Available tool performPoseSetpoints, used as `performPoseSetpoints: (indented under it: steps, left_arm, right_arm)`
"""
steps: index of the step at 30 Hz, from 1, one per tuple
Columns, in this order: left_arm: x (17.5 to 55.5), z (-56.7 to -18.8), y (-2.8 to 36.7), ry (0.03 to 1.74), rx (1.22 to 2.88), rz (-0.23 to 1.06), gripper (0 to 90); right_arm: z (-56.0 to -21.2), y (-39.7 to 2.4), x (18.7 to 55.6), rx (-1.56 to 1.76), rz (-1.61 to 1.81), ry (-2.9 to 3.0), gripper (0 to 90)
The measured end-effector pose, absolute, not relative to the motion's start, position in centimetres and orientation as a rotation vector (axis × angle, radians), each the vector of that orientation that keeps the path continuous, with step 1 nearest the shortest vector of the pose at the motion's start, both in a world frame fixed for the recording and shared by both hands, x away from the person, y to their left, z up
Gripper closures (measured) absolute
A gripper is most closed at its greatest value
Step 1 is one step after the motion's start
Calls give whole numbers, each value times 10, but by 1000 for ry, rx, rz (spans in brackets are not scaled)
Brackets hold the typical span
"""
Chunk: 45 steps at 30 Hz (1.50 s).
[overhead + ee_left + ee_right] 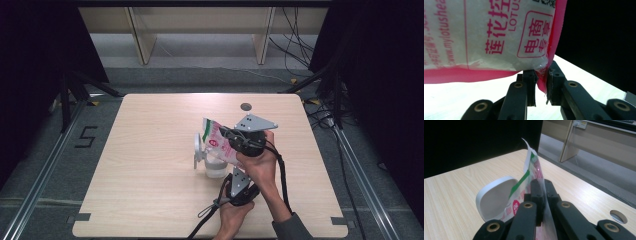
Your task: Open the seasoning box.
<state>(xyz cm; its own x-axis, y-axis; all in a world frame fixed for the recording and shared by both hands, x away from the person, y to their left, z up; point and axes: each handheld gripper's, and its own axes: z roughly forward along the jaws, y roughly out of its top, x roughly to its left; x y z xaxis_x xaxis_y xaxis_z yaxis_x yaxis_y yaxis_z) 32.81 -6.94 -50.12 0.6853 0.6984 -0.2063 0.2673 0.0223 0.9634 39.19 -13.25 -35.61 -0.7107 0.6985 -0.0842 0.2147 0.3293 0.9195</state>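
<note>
A white and pink bag (216, 141) with red print and a green stripe hangs tilted over a clear container (215, 169) at the table's middle. The container's white lid (199, 147) stands open at its left. My right gripper (228, 135) is shut on the bag's upper side edge (532, 167), with its jaws pressed together on the film (541, 185). From below, my left gripper (234, 173) is shut on the bag's pink bottom corner (499, 35); the pink seam runs down between its jaws (541, 75). The white lid (495, 196) shows behind the bag.
The light wooden table (150, 190) has a round grommet hole (245, 106) near its far edge. Tripod legs and cables stand on the floor at both sides. A pale shelf unit (200, 30) runs behind the table.
</note>
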Motion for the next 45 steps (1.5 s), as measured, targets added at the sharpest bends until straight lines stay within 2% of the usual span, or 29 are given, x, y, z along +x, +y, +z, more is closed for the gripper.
performPoseSetpoints:
  steps: [45]
  left_arm:
    - [328, -501, -70, 825, 1561, 407, 792]
  right_arm:
    - [-358, -132, 397, 810, 1360, 2133, 896]
